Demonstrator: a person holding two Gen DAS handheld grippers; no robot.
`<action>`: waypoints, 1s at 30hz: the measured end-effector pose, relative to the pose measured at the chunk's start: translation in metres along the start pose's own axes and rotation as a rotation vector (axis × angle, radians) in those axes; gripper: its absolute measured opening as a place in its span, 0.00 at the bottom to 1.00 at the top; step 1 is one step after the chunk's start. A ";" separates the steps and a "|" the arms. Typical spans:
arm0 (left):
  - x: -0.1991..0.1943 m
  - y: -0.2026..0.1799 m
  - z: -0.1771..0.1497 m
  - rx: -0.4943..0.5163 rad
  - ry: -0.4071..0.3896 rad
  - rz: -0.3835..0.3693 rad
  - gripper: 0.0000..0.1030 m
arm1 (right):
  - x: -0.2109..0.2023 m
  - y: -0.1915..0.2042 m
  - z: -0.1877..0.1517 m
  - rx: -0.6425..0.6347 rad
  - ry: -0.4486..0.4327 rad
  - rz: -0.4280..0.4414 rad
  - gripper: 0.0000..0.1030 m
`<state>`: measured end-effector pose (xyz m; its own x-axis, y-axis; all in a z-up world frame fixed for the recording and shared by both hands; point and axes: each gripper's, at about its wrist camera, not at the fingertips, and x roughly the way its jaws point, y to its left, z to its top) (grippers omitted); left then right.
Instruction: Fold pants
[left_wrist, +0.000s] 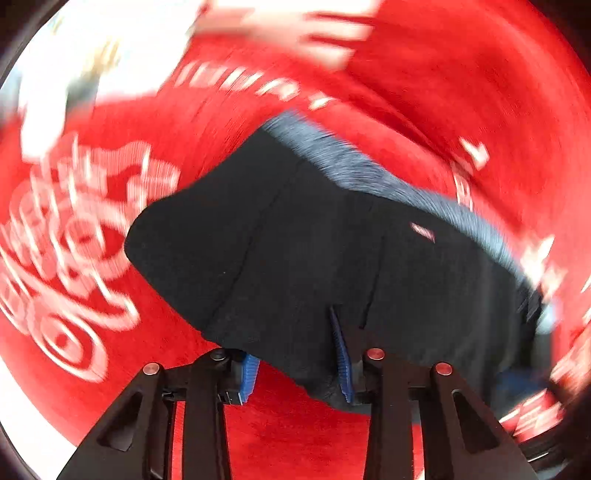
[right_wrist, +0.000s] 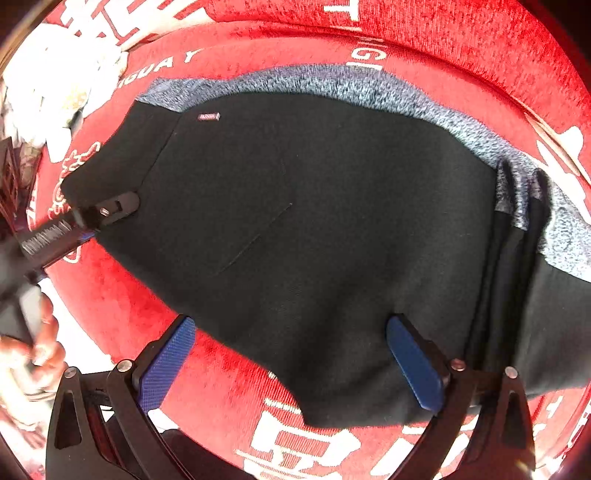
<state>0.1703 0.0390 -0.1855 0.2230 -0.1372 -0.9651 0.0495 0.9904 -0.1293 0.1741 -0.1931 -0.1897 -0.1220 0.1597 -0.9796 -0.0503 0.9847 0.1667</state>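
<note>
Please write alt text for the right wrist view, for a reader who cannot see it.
Black pants with a grey speckled band lie folded on a red cloth with white print. The right hand-held gripper is above their near edge, blue pads wide apart. At far left, the left hand-held gripper meets the pants' corner.

Left wrist view is smearing with motion blur. Left tongs (left_wrist: 297, 363) are pointing down over the black pants (left_wrist: 314, 258); blue pads (left_wrist: 341, 354) are sitting partly closed, with the near edge of the pants lying between them. Contact is unclear. A grey-blue waistband strip (left_wrist: 388, 177) is running along the far edge of the pants. A red cloth (left_wrist: 110, 229) with white lettering is lying underneath.
</note>
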 end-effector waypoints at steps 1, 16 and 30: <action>-0.005 -0.017 -0.004 0.105 -0.042 0.074 0.34 | -0.007 -0.002 0.001 0.011 -0.007 0.015 1.00; -0.006 -0.074 -0.040 0.576 -0.195 0.368 0.34 | -0.048 0.097 0.153 -0.186 0.077 0.348 1.00; -0.032 -0.089 -0.029 0.561 -0.213 0.311 0.34 | 0.006 0.134 0.154 -0.271 0.264 0.287 0.17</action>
<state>0.1303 -0.0445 -0.1501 0.4925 0.0947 -0.8651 0.4378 0.8322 0.3403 0.3195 -0.0497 -0.1906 -0.4151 0.3653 -0.8332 -0.2302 0.8439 0.4846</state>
